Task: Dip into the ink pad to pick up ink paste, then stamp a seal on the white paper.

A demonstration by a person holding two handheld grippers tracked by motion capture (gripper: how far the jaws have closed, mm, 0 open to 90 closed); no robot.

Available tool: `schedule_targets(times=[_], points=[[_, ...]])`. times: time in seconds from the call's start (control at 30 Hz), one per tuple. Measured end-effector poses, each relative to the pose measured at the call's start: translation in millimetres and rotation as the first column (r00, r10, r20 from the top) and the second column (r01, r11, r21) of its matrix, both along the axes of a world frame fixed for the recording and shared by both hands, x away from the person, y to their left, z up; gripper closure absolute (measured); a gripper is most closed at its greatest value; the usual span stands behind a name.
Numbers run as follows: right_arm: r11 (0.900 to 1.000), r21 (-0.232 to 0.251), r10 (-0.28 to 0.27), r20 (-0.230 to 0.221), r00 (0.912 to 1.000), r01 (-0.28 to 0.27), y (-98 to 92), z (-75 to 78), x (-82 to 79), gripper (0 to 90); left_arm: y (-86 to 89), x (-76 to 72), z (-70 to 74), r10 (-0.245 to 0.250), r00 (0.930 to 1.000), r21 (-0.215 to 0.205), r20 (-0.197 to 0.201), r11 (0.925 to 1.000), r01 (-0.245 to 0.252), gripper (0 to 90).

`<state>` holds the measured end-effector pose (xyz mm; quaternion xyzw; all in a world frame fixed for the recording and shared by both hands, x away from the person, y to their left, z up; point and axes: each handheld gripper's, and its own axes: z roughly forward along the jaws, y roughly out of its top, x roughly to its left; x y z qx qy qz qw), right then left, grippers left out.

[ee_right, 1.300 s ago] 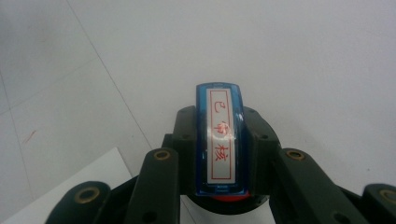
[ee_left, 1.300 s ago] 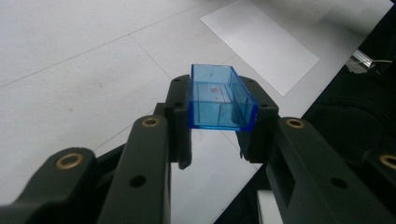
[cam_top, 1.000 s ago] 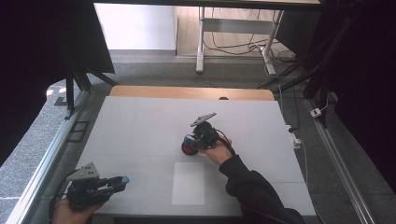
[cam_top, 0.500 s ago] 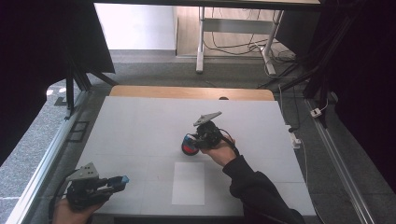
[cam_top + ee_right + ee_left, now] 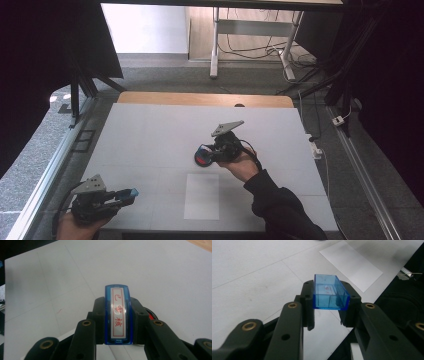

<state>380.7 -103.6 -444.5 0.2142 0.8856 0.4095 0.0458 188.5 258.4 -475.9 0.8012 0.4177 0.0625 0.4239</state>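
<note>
My left gripper [image 5: 127, 193] rests at the near left corner of the table, shut on a small clear blue open box [image 5: 330, 292] held level between its jaws [image 5: 131, 191]. Near the table's middle, my right gripper [image 5: 206, 152] is shut on a blue stamp [image 5: 118, 315] whose white label bears red characters. The stamp [image 5: 202, 150] hangs just over a round red ink pad [image 5: 202, 161] lying on the white tabletop; a sliver of that pad [image 5: 150, 314] shows behind the right jaw.
A white sheet of paper [image 5: 201, 196] lies flat near the front edge, between the two hands, and appears again beyond the box [image 5: 352, 263]. The white table [image 5: 150, 130] has a wooden strip at its far edge. Metal rails run along both sides.
My right gripper has risen a little and drifted right with the stamp, coming up off the red ink pad. The left gripper has stayed put.
</note>
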Motion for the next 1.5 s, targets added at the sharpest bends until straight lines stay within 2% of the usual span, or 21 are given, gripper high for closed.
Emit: schedule_targets(times=[0.33, 0.87, 1.37, 1.5], points=[[0.999, 0.023, 0.032, 0.013, 0.9994, -0.032, -2.9, 9.6, -15.4, 70.3, 0.0, 0.0, 0.0, -0.003, 1.0, 0.0, 0.0, 1.0, 0.003, 68.4], [0.997, 0.024, 0.069, 0.003, 0.9976, -0.069, -4.4, 9.2, -35.0, 70.3, -0.3, 0.1, -0.1, -0.009, 1.0, -0.001, 0.001, 1.0, 0.009, 68.4], [0.994, -0.032, 0.106, 0.017, 0.9942, -0.105, -6.6, -1.3, -50.6, 70.3, -0.5, 0.0, 0.1, -0.019, 0.9998, -0.005, 0.002, 0.9998, 0.019, 68.4], [0.993, -0.041, 0.107, 0.009, 0.9942, -0.106, -6.1, -4.8, -54.0, 70.3, -0.7, -0.1, 0.3, -0.02, 0.9998, -0.002, 0.004, 0.9998, 0.02, 68.4]])
